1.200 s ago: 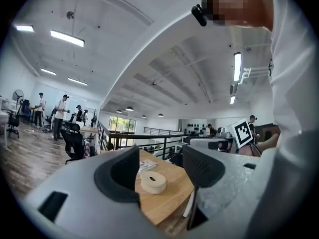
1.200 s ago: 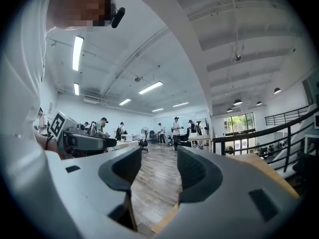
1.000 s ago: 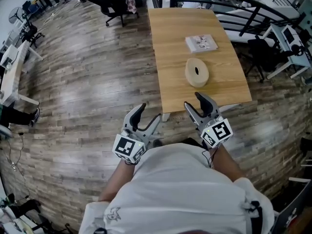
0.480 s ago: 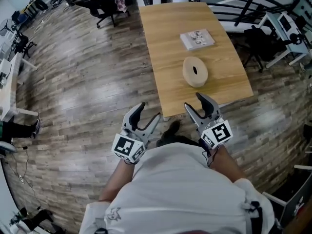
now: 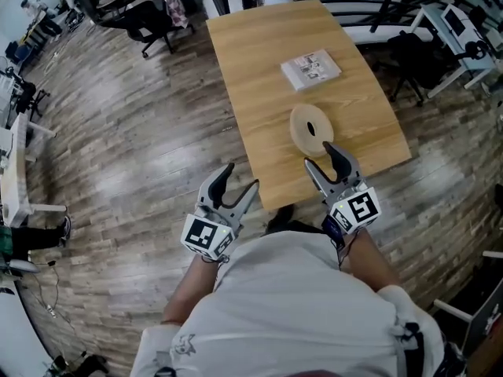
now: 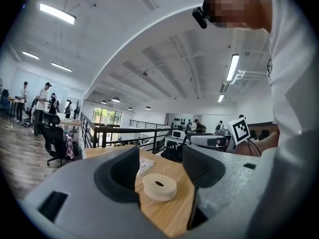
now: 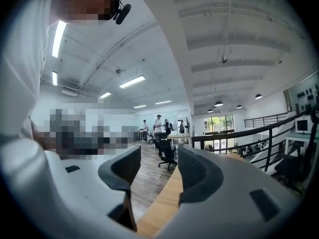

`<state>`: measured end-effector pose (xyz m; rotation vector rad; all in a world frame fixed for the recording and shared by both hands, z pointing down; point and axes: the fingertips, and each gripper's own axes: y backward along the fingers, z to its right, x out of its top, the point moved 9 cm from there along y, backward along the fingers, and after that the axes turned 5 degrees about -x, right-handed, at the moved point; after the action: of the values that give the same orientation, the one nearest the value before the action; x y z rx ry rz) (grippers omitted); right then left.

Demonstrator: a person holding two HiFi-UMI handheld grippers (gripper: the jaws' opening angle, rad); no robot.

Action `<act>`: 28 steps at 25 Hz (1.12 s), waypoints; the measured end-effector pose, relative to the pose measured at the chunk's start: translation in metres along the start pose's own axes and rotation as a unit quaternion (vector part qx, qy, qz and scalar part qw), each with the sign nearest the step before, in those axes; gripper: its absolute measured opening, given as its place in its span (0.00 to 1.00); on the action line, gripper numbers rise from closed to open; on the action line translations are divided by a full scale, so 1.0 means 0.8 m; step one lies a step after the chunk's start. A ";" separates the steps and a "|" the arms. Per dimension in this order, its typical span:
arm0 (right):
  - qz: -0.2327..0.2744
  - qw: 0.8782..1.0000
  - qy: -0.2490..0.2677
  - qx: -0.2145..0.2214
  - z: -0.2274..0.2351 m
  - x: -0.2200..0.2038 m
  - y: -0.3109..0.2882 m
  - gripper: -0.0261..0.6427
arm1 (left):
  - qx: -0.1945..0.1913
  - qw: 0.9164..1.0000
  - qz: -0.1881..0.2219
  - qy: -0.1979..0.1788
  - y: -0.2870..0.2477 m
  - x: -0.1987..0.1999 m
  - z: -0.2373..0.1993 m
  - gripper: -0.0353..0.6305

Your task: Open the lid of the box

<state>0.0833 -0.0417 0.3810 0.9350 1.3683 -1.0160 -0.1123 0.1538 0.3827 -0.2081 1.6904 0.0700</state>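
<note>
The left claw (image 6: 160, 157) is spread, with nothing between its jaws. It hangs over the wood floor (image 5: 134, 148), just off the near left corner of the table (image 5: 251, 93). Its own view looks across the tabletop at a round beige piece (image 6: 159, 186) well beyond the jaw tips.

The right claw (image 5: 318, 157) is spread as well and grips nothing. Its tips are over the table's near edge, just short of the round piece, and I cannot tell whether they touch it. That piece lies flat with a dark slot in its top, and whether it is a container is unclear.

Farther along the table, apart from the round piece, lies the box (image 5: 311, 68), flat and white. Its printed lid is down, so its contents are hidden.
</note>
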 end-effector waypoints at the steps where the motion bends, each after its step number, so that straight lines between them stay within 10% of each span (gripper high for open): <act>1: -0.001 1.000 0.000 -0.005 0.009 0.001 -0.007 0.40 | -0.004 1.000 -0.005 0.001 -0.011 0.000 -0.008 0.44; 16: -0.015 0.997 -0.007 -0.075 0.096 0.003 -0.031 0.40 | -0.103 0.995 -0.004 -0.007 -0.138 0.018 -0.052 0.44; 28: -0.053 0.982 -0.027 -0.181 0.112 -0.018 -0.028 0.40 | -0.228 0.973 -0.043 -0.017 -0.232 0.013 -0.109 0.46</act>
<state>0.0910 -0.1338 0.3975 0.5659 1.5065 -0.8266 -0.1661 -0.0439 0.3974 -0.6190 1.6101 0.3963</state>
